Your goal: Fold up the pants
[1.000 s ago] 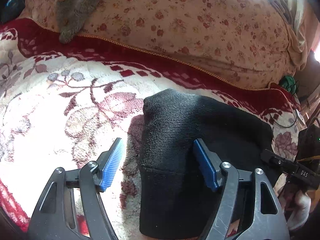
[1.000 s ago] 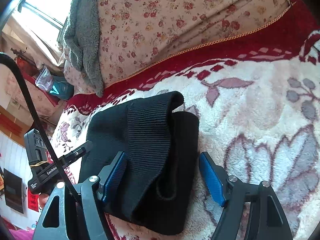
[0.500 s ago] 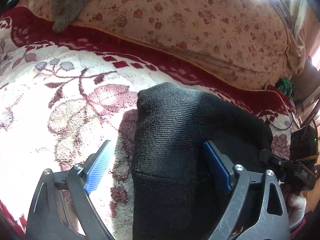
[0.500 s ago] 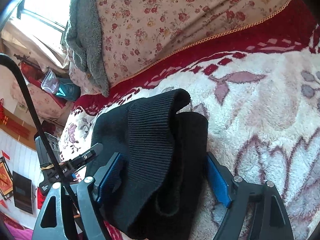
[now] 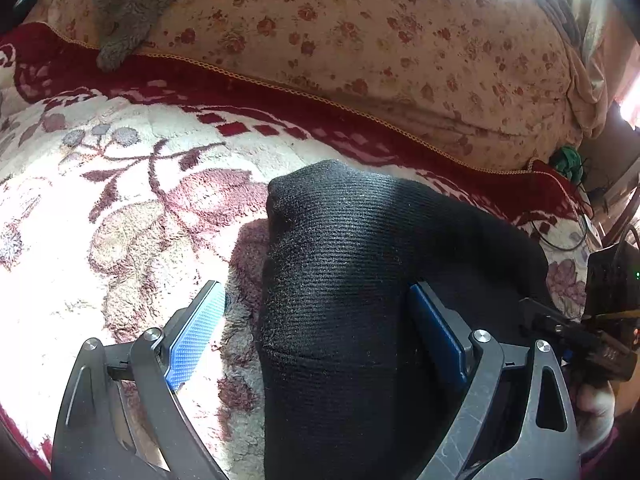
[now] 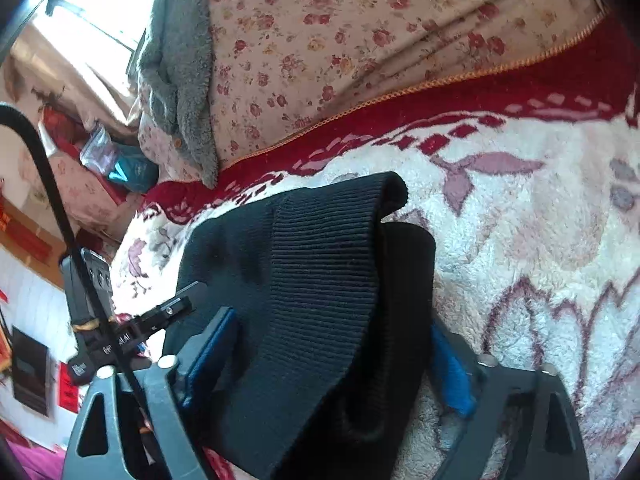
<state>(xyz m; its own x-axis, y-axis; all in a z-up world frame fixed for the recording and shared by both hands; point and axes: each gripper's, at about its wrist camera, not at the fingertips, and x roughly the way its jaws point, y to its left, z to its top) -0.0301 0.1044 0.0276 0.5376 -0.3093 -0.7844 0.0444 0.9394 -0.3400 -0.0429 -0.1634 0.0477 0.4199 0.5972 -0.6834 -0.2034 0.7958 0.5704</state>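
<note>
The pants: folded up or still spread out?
Folded. The pants lie as a compact black bundle on the blanket, ribbed waistband doubled over on top, layers stacked at the near edge.

- A home, a lived-in bedroom by the look of it.
- A plush blanket [image 5: 120,216] with red flowers and a dark red border covers the bed.
- A floral quilt [image 5: 360,40] is heaped behind it, with a grey fleece [image 6: 180,68] thrown over.
- A sunlit window [image 6: 88,20] is at the side, with red hangings [image 6: 66,390] on the wall.
</note>
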